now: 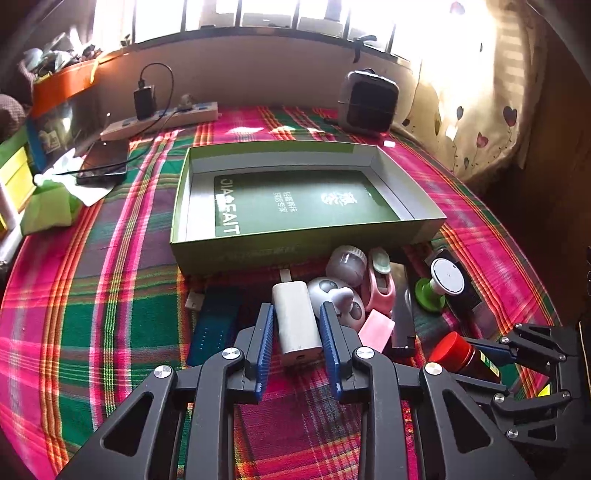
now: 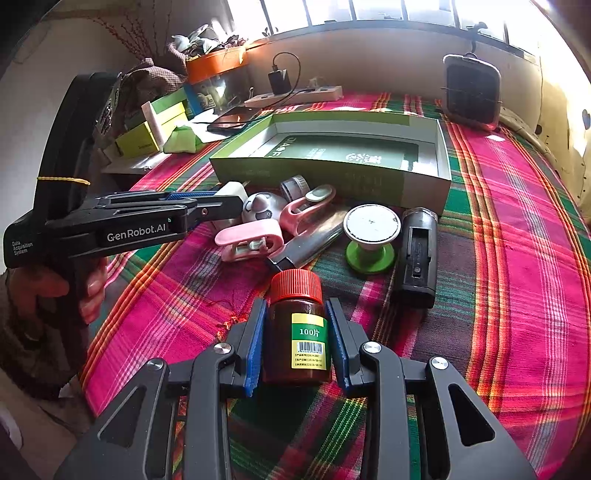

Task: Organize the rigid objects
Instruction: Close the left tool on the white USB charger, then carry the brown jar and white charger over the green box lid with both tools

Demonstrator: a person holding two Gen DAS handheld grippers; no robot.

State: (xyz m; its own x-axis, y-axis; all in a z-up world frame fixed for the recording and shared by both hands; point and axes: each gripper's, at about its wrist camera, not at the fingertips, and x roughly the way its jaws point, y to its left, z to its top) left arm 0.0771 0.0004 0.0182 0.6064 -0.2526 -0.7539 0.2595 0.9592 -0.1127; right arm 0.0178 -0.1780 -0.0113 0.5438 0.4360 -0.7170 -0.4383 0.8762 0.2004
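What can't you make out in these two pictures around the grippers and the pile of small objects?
- Left wrist view: the brown red-capped bottle is half hidden by the right gripper.
- Right wrist view: the white rectangular charger block is mostly hidden behind the left gripper.
- The bottle label's small print is too small to read.

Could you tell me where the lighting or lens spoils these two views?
Left wrist view: the window is blown out white, the curtain washed by glare, and fisheye bends the green box. Right wrist view: the window is overexposed too, but the brown bottle label stays sharp.
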